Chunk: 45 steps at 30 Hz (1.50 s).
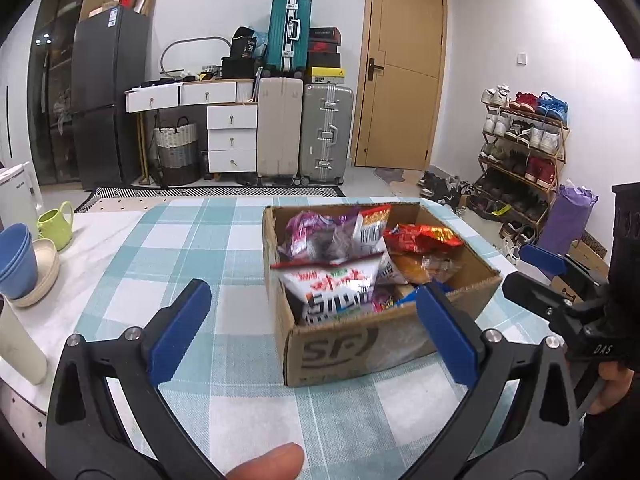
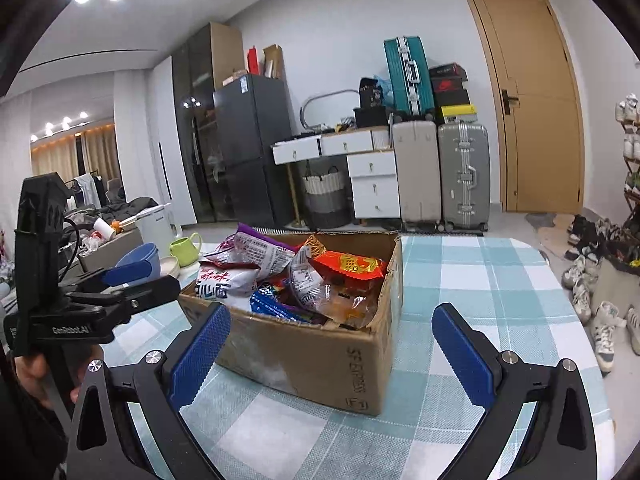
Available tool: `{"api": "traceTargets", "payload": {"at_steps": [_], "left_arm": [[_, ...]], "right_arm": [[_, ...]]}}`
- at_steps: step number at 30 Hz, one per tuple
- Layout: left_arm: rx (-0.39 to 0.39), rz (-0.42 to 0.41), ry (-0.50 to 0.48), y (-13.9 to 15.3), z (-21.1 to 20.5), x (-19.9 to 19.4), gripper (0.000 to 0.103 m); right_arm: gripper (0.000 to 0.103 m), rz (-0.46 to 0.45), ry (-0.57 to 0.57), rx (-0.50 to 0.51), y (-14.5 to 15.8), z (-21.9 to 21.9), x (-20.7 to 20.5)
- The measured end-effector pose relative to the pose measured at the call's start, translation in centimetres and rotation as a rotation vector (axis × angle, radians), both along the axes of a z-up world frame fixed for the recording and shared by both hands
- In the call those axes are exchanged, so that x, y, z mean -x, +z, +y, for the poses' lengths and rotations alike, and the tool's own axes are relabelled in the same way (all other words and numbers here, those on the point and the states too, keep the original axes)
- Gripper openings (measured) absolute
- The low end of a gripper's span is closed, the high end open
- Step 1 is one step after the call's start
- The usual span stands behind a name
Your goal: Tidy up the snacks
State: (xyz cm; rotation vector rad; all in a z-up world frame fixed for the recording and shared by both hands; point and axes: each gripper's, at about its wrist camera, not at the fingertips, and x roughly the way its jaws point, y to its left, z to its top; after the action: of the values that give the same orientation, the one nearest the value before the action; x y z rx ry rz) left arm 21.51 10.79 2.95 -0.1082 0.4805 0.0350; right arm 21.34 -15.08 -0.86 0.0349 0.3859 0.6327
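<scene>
Both grippers empty, jaws spread wide: left gripper, right gripper. Snack packets heaped in cardboard box on checked tablecloth, just ahead.

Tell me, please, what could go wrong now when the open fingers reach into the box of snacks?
1. The snacks are heaped above the rim of the box; pulling one bag may drag others out.
2. The box sits near the table's far right edge; a push could slide it off.
3. The left gripper and right gripper both face the box, so they might collide.
</scene>
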Motion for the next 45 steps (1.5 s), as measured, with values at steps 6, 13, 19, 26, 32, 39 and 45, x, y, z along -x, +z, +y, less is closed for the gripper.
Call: {"api": "traceTargets", "payload": {"at_steps": [6, 13, 19, 26, 32, 39, 45], "left_arm": [[-0.020, -0.024, 0.016, -1.6, -0.5, 1.1, 0.102], [-0.038, -0.055, 0.039, -3.1, -0.6, 1.6, 0.102], [-0.053, -0.049, 0.050, -4.7, -0.3, 1.4, 0.102], [-0.040, -0.049, 0.059, -5.0, 0.0, 1.1, 0.102], [-0.054, -0.062, 0.044, -4.7, -0.6, 1.0, 0.102], [-0.054, -0.062, 0.042, -4.7, -0.6, 1.1, 0.102], [-0.054, -0.062, 0.043, -4.6, -0.6, 1.1, 0.102]], "right_arm": [[0.102, -0.073, -0.008, -0.008, -0.5, -0.3, 1.5], [0.102, -0.116, -0.017, 0.001, -1.1, -0.3, 2.1], [0.103, -0.117, -0.009, 0.000, -1.1, -0.1, 1.9], [0.102, -0.119, 0.016, 0.048, -1.4, 0.9, 2.3], [0.103, -0.127, 0.024, 0.054, -1.5, 1.1, 2.5], [0.103, -0.127, 0.019, 0.049, -1.5, 1.1, 2.4], [0.103, -0.127, 0.017, 0.048, -1.6, 1.0, 2.3]]}}
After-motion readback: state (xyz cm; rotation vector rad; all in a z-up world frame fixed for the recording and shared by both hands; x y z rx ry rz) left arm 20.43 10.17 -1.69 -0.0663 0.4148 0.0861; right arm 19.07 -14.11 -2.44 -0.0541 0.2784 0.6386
